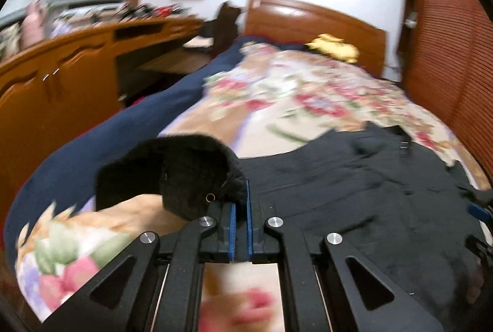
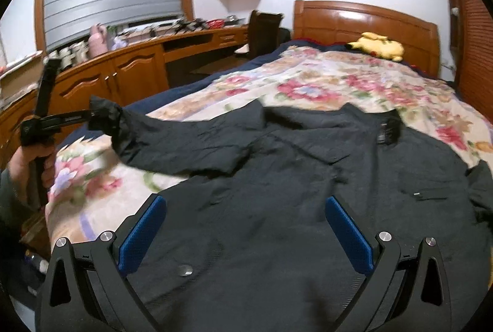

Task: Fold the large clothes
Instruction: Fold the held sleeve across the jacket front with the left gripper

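Note:
A large black jacket lies spread on the floral bedspread. Its left sleeve is lifted off the bed, stretched out to the left. My left gripper is shut on the black cuff of that sleeve; the same gripper shows in the right wrist view, held by a hand. My right gripper hovers open over the jacket's lower body, blue pads wide apart, nothing between them. In the left wrist view the jacket's body spreads to the right.
A wooden headboard and a yellow plush toy stand at the far end of the bed. A wooden counter with cabinets runs along the left. A louvred wooden door lines the right side. A dark chair stands by the bed.

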Demonstrator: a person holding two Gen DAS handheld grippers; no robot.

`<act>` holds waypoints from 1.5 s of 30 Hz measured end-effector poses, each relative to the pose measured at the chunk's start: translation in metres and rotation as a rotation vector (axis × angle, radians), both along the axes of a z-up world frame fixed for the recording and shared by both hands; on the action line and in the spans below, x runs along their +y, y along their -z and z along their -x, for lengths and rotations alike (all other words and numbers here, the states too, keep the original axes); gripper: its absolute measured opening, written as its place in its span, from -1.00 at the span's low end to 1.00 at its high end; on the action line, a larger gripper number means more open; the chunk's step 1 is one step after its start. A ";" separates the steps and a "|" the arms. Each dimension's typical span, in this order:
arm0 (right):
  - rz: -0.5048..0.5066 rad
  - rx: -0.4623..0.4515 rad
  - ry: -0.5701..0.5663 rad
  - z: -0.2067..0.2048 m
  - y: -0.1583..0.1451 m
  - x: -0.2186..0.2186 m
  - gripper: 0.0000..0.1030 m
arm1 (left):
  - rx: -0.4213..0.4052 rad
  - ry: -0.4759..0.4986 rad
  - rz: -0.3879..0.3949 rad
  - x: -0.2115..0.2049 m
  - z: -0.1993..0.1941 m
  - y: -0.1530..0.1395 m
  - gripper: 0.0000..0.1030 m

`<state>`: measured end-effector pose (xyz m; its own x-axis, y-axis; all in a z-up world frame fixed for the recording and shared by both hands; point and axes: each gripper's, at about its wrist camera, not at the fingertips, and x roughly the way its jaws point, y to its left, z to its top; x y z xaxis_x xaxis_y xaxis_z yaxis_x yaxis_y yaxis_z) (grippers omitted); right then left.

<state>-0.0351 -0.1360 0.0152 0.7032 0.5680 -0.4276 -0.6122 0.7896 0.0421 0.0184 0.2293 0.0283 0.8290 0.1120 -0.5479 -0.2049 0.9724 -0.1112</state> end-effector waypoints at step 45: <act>-0.031 0.061 -0.127 0.004 -0.002 0.007 0.63 | -0.025 0.209 -0.111 -0.102 0.101 0.000 0.51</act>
<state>-0.0390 -0.1286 0.0167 0.5984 0.6643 -0.4480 -0.7023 0.7039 0.1058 -0.0828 0.1273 0.0285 0.8534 -0.0048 -0.5212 0.0033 1.0000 -0.0038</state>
